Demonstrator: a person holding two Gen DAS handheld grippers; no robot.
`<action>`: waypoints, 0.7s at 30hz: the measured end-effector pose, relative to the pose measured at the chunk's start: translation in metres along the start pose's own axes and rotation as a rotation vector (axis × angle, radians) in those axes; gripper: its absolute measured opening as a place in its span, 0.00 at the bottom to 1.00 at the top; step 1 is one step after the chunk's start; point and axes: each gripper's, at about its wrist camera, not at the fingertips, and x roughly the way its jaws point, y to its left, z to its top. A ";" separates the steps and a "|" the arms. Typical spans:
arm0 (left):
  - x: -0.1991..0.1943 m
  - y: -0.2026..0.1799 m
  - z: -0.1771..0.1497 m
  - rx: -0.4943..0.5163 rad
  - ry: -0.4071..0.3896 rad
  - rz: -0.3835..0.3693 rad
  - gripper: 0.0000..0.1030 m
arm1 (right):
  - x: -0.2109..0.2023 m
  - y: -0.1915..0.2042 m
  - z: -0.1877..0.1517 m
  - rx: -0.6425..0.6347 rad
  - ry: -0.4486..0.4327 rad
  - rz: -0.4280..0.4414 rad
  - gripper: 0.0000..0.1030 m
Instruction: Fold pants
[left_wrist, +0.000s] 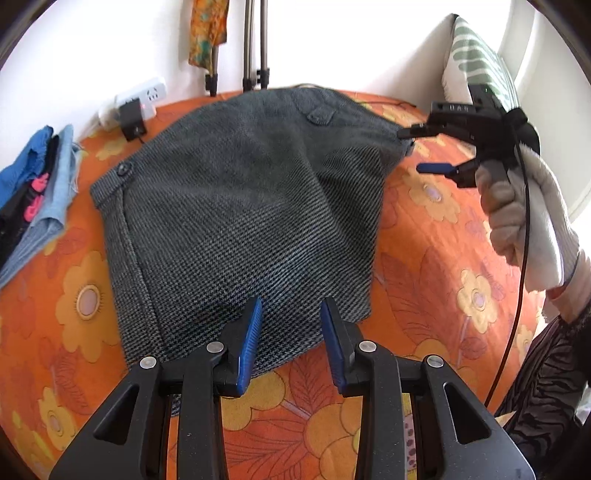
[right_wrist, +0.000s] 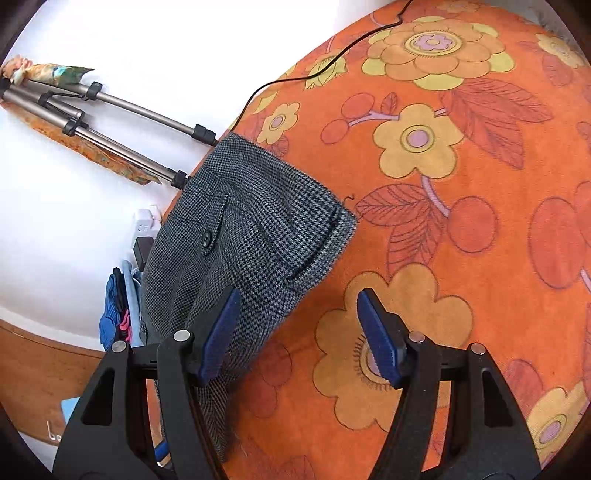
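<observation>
Grey houndstooth pants (left_wrist: 240, 206) lie folded flat on the orange flowered bedcover (left_wrist: 436, 236), waistband button at the left, a buttoned pocket flap at the far side. My left gripper (left_wrist: 291, 310) hovers over the near edge of the pants, open, nothing between its blue pads. In the left wrist view my right gripper (left_wrist: 421, 151), held by a white-gloved hand (left_wrist: 524, 221), stands open just off the pants' far right corner. In the right wrist view the pants (right_wrist: 251, 251) lie at the left and my right gripper (right_wrist: 299, 299) is open above their edge and the bedcover.
A pile of blue, black and pink clothes (left_wrist: 33, 184) lies at the left edge of the bed. A white power strip with a black adapter (left_wrist: 133, 107) and tripod legs (left_wrist: 255, 40) stand by the far wall. A green-striped pillow (left_wrist: 476, 55) leans at the back right.
</observation>
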 end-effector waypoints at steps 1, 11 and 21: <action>0.003 0.002 -0.001 -0.001 0.013 -0.001 0.30 | 0.003 0.001 0.001 -0.003 0.004 0.002 0.66; 0.018 0.012 -0.008 -0.023 0.067 -0.027 0.30 | 0.022 0.003 0.011 0.020 0.011 0.031 0.50; 0.017 0.009 -0.010 0.007 0.057 -0.026 0.30 | -0.005 0.029 0.033 -0.199 -0.090 -0.098 0.15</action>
